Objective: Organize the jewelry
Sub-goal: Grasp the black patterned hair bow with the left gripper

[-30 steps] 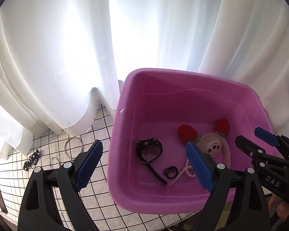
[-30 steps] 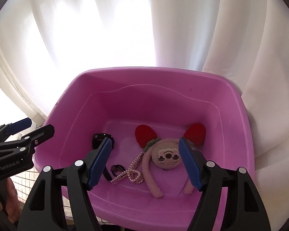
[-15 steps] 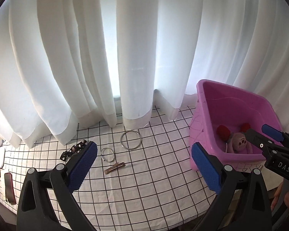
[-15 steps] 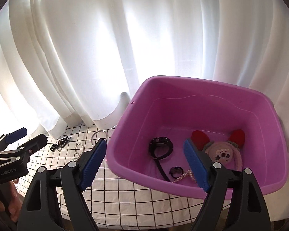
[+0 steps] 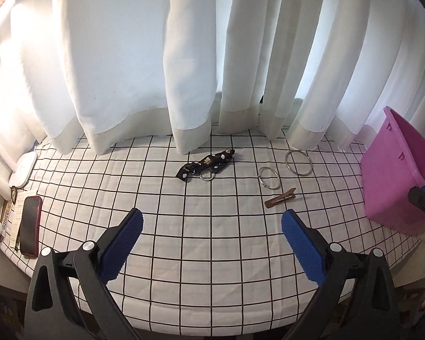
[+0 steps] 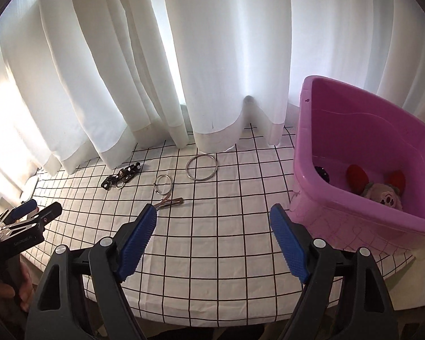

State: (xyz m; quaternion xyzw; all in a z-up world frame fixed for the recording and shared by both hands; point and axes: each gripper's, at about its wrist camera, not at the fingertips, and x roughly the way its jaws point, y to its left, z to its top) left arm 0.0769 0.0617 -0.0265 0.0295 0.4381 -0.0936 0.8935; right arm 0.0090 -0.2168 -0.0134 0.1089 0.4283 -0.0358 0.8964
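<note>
Partly, the pink tub [image 6: 362, 153] hides its load: from the right wrist view only the plush headband [image 6: 382, 192] with red ears and a sliver of a dark item [image 6: 322, 173] show above the near wall, and in the left wrist view the tub [image 5: 393, 175] is cut off by the frame edge, off to the right of the left tongs [image 5: 211, 228]. Ahead of those tongs lie the loose pieces: a black patterned hair tie [image 5: 208, 164] with a small ring touching it, a thin bangle [image 5: 269, 178], a larger bangle [image 5: 298, 162] and a brown hair clip [image 5: 280, 199], all apart from the blue pads. The right tongs [image 6: 213, 226] are spread wide and hold nothing; the left tongs likewise gape empty.

The worktop [image 5: 212, 255] wears a white cloth with a black grid, and white curtains [image 5: 184, 56] hang to it behind. Far left of the left tongs lie a red-cased phone [image 5: 29, 225] and a white pad-like thing [image 5: 24, 167]; papers under the phone carry print too small to read. Lettering on the left tool's body, seen from the right wrist, is too blurred to make out.
</note>
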